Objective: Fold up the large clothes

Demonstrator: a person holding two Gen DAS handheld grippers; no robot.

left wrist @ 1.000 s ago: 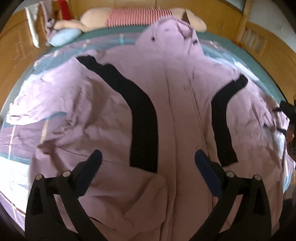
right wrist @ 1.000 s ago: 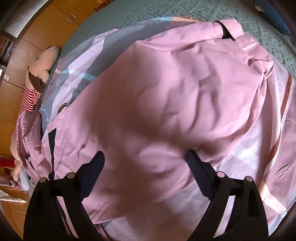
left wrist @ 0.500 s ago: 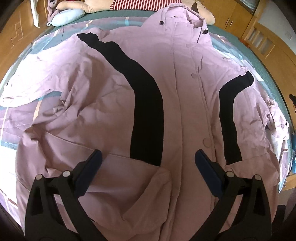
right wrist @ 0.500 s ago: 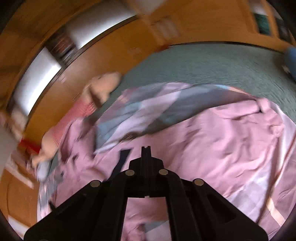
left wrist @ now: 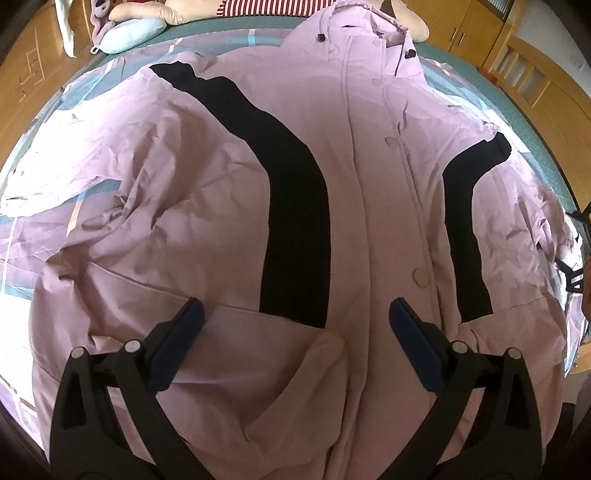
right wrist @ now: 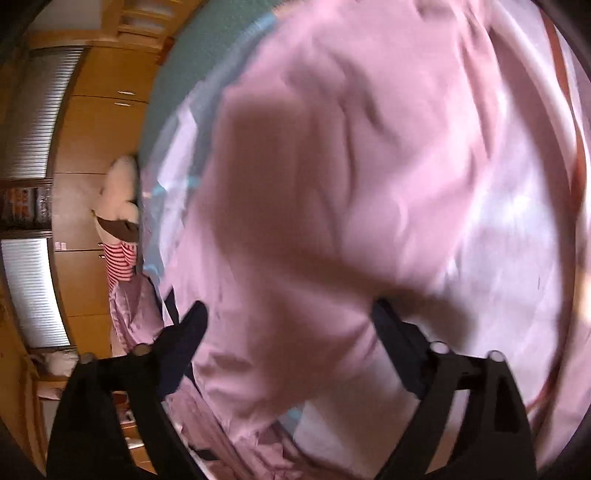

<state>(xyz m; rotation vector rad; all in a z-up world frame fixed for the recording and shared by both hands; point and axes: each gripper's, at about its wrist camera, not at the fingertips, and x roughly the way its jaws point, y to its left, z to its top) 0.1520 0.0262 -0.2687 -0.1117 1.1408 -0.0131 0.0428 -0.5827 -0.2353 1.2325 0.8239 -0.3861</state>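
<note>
A large pink coat [left wrist: 369, 206] lies spread flat, front side up, on a bed [left wrist: 517, 122] with a teal cover, and it fills most of the left wrist view. Its hood and collar point to 12 o'clock and its hem comes down to 6 o'clock. Two black stripes run along the front: the long one [left wrist: 295, 206] curves from 10 o'clock down to the middle, and the shorter one [left wrist: 465, 229] stands at 3 o'clock. A closed placket with round snap buttons [left wrist: 419, 275] goes between them. The sleeve at 9 o'clock lies wrinkled over a light patterned sheet [left wrist: 37, 236].

The left gripper [left wrist: 295, 332] hovers above the lower part of the coat — its jaws are spread wide and hold nothing. At the far edge of the bed, at 12 o'clock, lie a plush toy in a red striped shirt [left wrist: 273, 5] and a light blue cushion [left wrist: 129, 33].

The right wrist view is blurred. The right gripper [right wrist: 288, 328] is close over pink cloth of the coat [right wrist: 369, 184] — its jaws are also spread apart, with the fabric seen between them, but not pinched. At 9 o'clock in this view stand wooden cabinets [right wrist: 99, 147] and the same plush toy [right wrist: 120, 236].
</note>
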